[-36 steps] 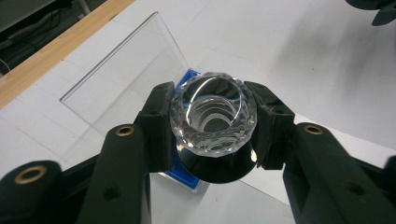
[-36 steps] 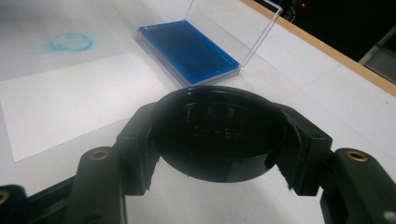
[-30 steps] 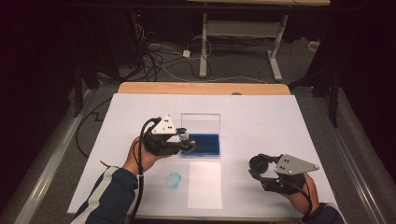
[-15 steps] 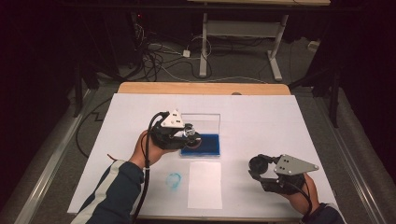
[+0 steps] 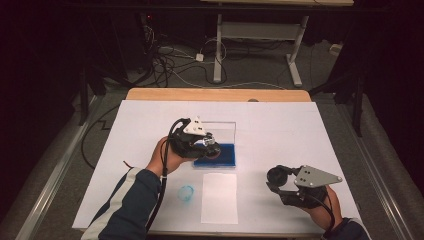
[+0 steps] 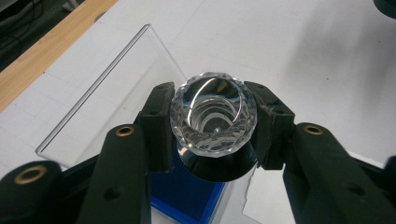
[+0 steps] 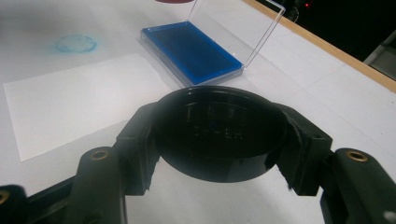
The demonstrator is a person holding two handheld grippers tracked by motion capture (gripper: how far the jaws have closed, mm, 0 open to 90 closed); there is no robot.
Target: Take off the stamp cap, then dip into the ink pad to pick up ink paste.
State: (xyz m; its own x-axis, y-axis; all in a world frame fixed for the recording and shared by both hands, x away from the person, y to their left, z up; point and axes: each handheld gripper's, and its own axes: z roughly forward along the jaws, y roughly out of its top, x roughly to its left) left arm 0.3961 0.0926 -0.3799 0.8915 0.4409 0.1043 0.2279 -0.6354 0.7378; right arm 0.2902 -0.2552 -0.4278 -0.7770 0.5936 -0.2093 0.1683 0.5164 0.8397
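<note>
The left gripper (image 6: 212, 128) is clamped on a faceted clear crystal-topped stamp with a black base (image 6: 213, 119), holding it over the blue ink pad in its open clear plastic case (image 5: 218, 154) at mid-desk. The inking step seems in hand. The right gripper (image 7: 219, 135) grips a round black cap (image 7: 218, 138) near the desk's front right corner. Next, I judge, the stamp must press on the white paper sheet (image 5: 219, 197) at the front edge.

A dim lab or workshop: a paper-covered table (image 5: 300, 125), tangled floor cables (image 5: 170, 60) and metal desk legs (image 5: 218, 50).
</note>
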